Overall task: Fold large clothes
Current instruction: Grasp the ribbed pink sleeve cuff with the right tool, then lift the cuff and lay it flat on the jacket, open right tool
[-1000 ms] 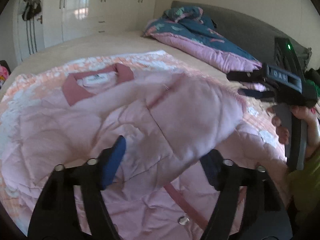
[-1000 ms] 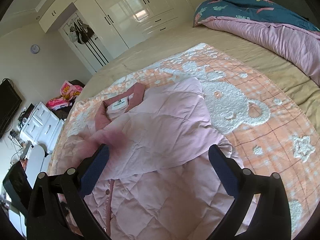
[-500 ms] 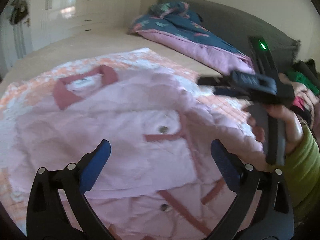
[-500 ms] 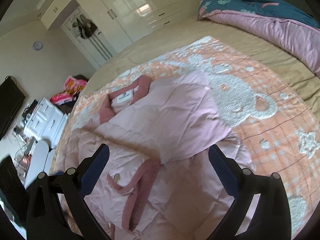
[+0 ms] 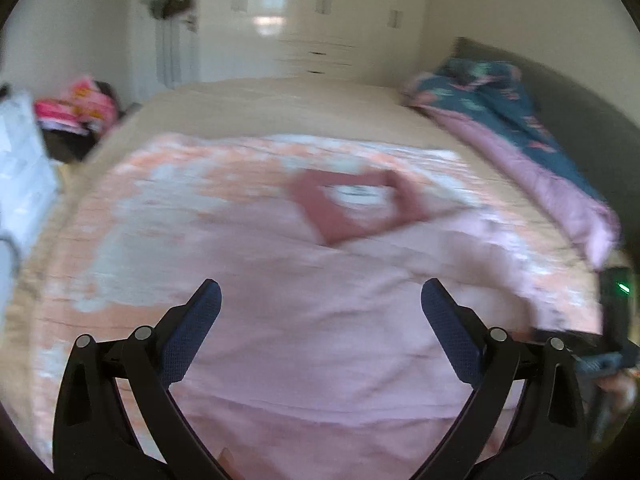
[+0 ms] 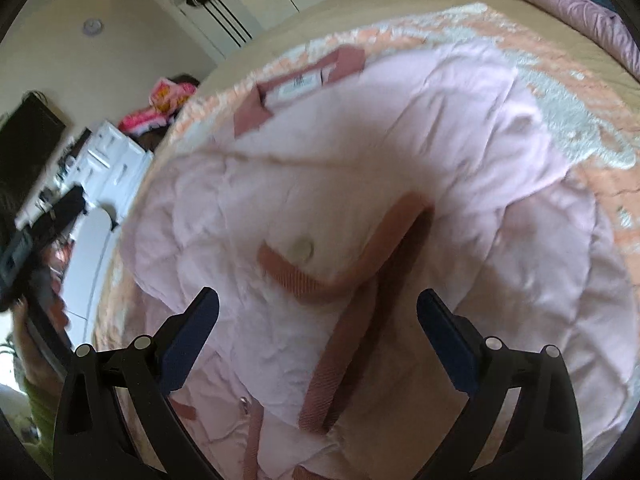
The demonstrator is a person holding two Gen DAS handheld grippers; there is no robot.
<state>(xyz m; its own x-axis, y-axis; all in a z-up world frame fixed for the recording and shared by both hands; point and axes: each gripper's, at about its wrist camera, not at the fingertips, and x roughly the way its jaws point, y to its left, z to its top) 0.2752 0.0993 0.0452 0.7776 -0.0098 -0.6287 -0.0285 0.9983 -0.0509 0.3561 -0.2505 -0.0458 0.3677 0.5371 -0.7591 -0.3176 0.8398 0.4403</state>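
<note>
Pink quilted jacket point(image 6: 360, 184) lies spread on a peach blanket point(image 5: 132, 216) atop the bed point(image 5: 272, 100). Left tool point(image 5: 320, 304) and right tool point(image 6: 318, 308) hover above it, jaws spread wide, gripping nothing.

Black tongs point(image 5: 320, 304), blue pads point(image 5: 192, 336), silver screws.

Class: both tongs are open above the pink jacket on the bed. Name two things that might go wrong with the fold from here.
1. The folded-over flap with the trim looks puffy and raised; with the right tongs open, it may spring back.
2. The left tongs are open above smooth quilted jacket with no edge between them; closing here may pinch several layers and drag the fold askew.
</note>
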